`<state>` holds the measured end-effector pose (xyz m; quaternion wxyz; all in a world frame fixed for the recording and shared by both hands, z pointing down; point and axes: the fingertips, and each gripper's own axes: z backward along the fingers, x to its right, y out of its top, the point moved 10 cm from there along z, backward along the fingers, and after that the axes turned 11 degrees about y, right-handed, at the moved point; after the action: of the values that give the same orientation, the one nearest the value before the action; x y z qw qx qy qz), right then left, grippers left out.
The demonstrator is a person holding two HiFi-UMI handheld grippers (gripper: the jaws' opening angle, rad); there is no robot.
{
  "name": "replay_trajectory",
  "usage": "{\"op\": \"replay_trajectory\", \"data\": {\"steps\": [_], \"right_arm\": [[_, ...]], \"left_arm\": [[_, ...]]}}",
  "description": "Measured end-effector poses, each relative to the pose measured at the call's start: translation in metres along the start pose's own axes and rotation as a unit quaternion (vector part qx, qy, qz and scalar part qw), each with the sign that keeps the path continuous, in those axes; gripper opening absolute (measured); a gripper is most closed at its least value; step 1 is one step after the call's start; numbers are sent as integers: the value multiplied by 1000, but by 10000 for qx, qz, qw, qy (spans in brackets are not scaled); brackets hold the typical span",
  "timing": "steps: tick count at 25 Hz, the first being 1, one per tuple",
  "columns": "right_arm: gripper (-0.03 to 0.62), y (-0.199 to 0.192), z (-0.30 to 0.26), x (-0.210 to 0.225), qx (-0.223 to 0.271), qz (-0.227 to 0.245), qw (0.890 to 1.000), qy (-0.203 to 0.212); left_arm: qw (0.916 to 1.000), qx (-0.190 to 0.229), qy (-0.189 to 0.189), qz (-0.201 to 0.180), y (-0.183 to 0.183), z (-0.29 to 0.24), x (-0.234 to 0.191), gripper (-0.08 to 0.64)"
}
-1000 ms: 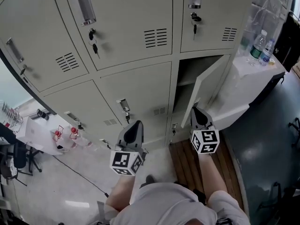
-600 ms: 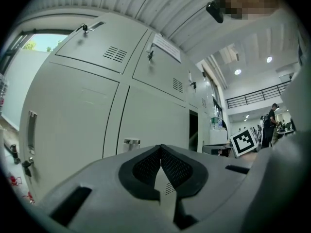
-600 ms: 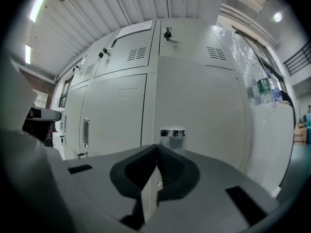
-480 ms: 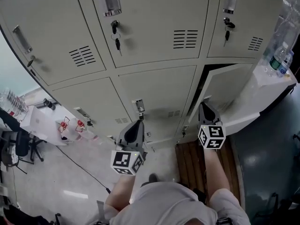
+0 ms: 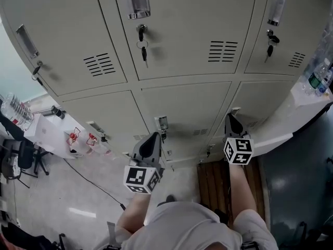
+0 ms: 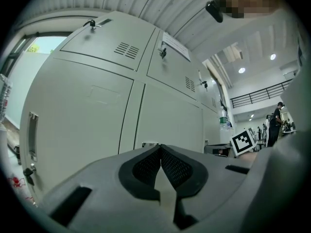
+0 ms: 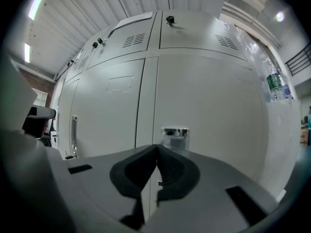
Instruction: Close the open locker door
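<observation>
Locker door [image 5: 261, 104] flush overhead; right hand-held gripper [image 7: 156, 150] closed facing handle [image 7: 175, 131]; left hand-held gripper [image 6: 160, 152] closed.

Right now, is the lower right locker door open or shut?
Shut: the lower right locker door lies flush with the middle door; no interior shows.

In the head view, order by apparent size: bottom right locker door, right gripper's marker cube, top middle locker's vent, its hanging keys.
Largest: bottom right locker door, by far.
Next: right gripper's marker cube and top middle vent look about alike. The cube sits nearer the camera, so I won't rank them.
Smallest: hanging keys.
</observation>
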<state>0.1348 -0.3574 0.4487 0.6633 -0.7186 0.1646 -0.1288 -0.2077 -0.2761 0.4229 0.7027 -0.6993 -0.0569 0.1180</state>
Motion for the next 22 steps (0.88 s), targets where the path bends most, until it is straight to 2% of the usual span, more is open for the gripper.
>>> {"op": "replay_trajectory", "data": {"steps": [18, 22], "right_arm": [[12, 0, -5, 1, 41, -146, 9999, -20], [12, 6, 0, -4, 176, -197, 9996, -56]], "left_arm": [[9999, -30, -99, 2, -2, -16, 5, 8], [9999, -24, -151, 43, -2, -15, 10, 8]]}}
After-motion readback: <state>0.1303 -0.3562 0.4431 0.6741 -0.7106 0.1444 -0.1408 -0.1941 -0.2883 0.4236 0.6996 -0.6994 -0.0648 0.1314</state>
